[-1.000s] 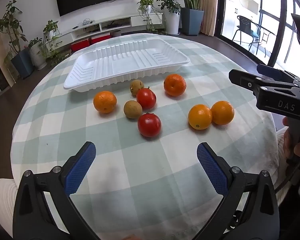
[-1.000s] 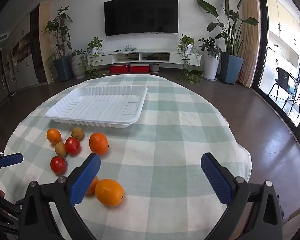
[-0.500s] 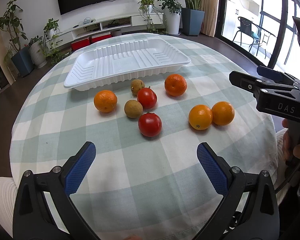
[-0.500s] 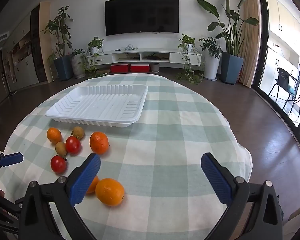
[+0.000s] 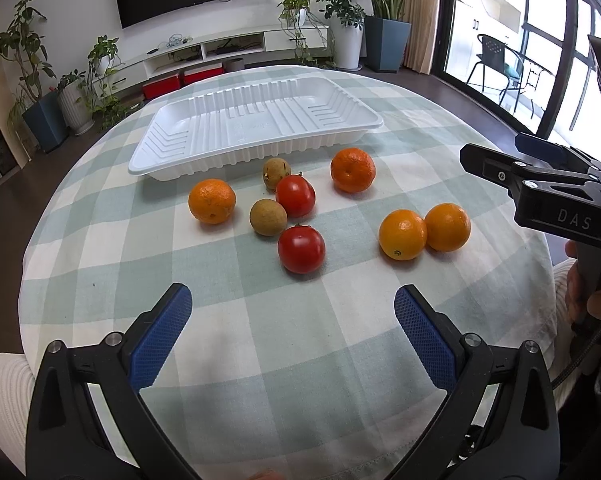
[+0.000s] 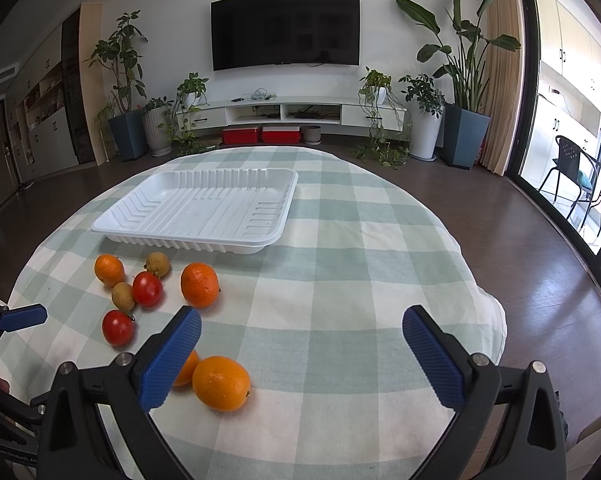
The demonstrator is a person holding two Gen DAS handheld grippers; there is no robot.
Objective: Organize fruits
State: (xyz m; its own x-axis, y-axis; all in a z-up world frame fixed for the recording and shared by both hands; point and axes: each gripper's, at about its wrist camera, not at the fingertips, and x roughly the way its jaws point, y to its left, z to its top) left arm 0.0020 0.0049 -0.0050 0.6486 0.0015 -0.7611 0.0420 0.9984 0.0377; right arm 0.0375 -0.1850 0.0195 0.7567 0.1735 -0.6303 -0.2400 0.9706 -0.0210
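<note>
**Both hand-held grippers hover open; no fruit moved yet**

Over the last second almost nothing has changed: the fruits sit where they sat, and only the left view has shifted a touch, so the tray and fruit appear slightly lower in frame. I judge that the sorting has not begun and the first pick is still to come.

The left hand-held gripper is open, its blue pads spread wide with nothing between them, above bare checked cloth near the front of the worktop. The right hand-held gripper is likewise open and empty; its left pad partly hides 1 of 2 oranges lying touching each other just in front of it, the visible one being the near orange.

The white tray stands empty toward the far side of the worktop. All 8 fruits lie on the cloth in front of it: 4 oranges, 2 tomatoes and 2 small brown fruits. The near tomato lies closest to the left hand-held gripper, with a clear path to it.

The middle cluster is tight: the far tomato touches or nearly touches both brown fruits, so a grasp there may nudge its neighbours and set them rolling. The tray's raised rim must be cleared when placing.
</note>
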